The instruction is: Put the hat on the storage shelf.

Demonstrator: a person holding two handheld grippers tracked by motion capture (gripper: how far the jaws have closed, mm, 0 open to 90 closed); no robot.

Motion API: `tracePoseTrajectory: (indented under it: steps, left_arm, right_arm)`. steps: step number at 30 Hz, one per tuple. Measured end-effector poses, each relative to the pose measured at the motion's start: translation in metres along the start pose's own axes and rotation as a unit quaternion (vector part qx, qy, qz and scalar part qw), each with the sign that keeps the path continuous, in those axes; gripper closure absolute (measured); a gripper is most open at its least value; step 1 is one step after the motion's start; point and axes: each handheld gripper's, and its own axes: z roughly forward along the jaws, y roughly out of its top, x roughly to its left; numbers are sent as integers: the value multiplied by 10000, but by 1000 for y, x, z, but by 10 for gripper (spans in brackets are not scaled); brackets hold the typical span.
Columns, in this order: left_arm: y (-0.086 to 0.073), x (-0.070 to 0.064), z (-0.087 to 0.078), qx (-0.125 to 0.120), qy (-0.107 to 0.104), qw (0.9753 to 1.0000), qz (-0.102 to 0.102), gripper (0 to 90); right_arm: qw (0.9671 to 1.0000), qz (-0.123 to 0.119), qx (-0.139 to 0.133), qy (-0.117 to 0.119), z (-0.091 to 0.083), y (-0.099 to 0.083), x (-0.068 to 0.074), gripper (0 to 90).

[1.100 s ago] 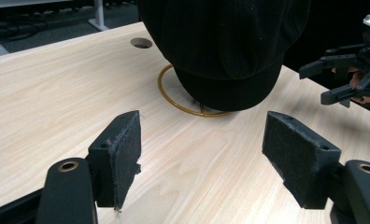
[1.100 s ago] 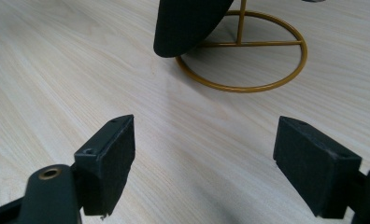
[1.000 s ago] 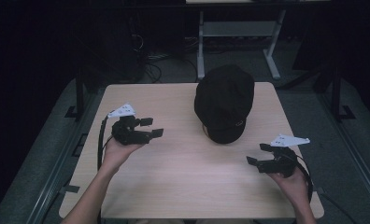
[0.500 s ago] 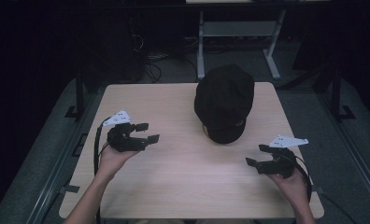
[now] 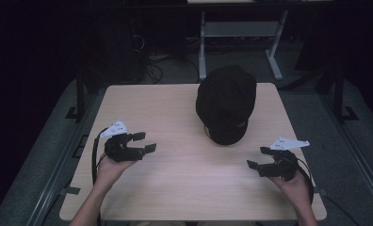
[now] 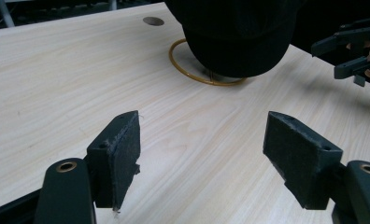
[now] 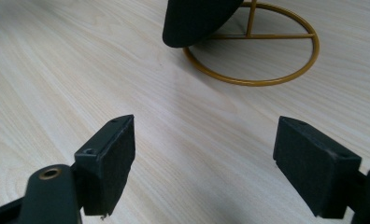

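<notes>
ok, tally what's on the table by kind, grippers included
black cap: 1
gold wire stand: 1
grippers: 2, left gripper and right gripper, both open
total: 4

A black cap (image 5: 226,102) sits on a gold wire stand (image 7: 260,46) toward the far right of the table (image 5: 175,188), its brim pointing at the person. A small light mark shows on the brim's edge. The stand's base is a round ring with a crossbar, lying flat on the wood
</notes>
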Motion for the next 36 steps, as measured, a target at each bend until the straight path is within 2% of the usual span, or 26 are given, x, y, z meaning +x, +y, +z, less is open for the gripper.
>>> tracePoseTrajectory:
  steps: [8,16,21,29,36]
  left_arm:
    - [-15,2,-5,-100,86,9999,-106,270]
    - [-29,1,-6,47,192,9997,-134,258]
    - [-33,-2,-8,88,217,9997,-49,250]
    - [-48,-3,-10,93,249,9996,-90,232]
    - [-56,-4,-5,237,266,9994,-52,212]
  right_arm:
    - [10000,-31,18,15,1,-1,2,204]
    - [10000,-31,51,41,3,-1,4,204]
    - [9999,-51,71,65,5,-1,6,204]
    - [9999,-76,37,136,5,-3,8,204]
    - [9996,-157,56,220,6,-3,17,203]
